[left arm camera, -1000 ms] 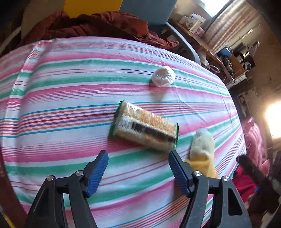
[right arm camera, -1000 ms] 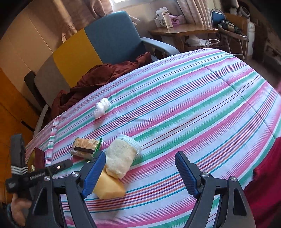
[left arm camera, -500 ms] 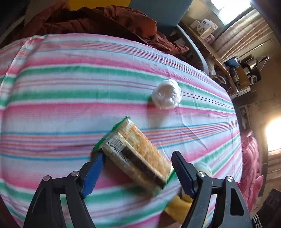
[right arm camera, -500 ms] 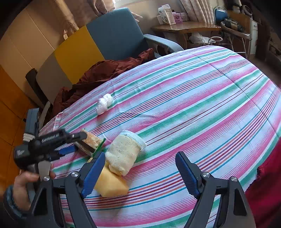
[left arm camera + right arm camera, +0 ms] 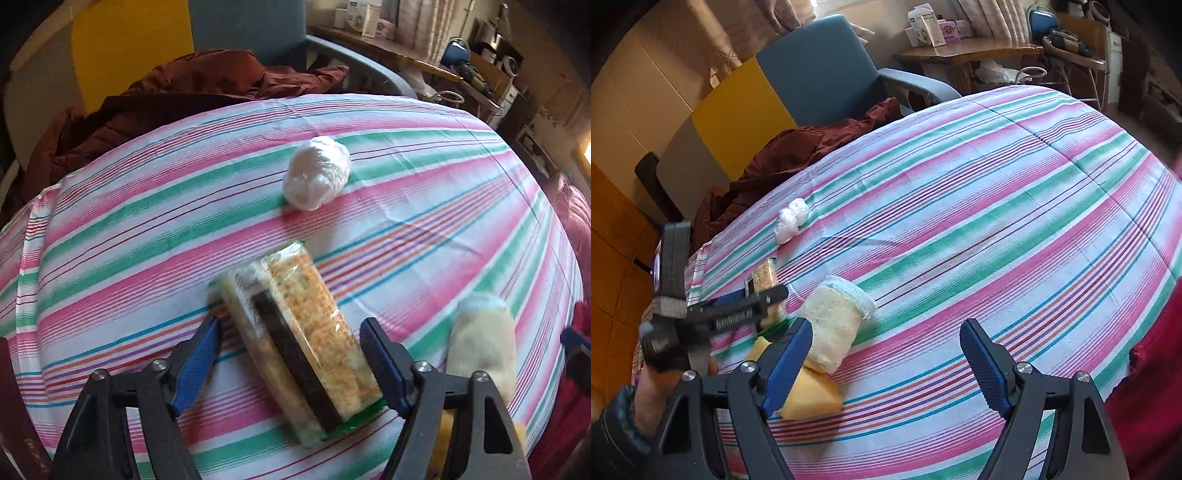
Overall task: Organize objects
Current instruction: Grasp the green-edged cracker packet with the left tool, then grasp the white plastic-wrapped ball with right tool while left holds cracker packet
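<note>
Black tongs [image 5: 886, 363], ribbed blue pads [image 5: 788, 363], silver screws.

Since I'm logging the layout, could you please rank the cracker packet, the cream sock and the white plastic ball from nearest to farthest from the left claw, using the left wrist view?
1. Cracker packet: between the fingers of the left claw, whose jaws have just been closing.
2. Cream sock: just outside the right finger, on the striped tablecloth.
3. White plastic ball: farther up the cloth, towards the chair.

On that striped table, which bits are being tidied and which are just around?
Being tidied:
cracker pack, between the left tongs
white wad
knitted sock
yellow sponge

Just around:
brown coat
armchair
boxes on the side table
</note>
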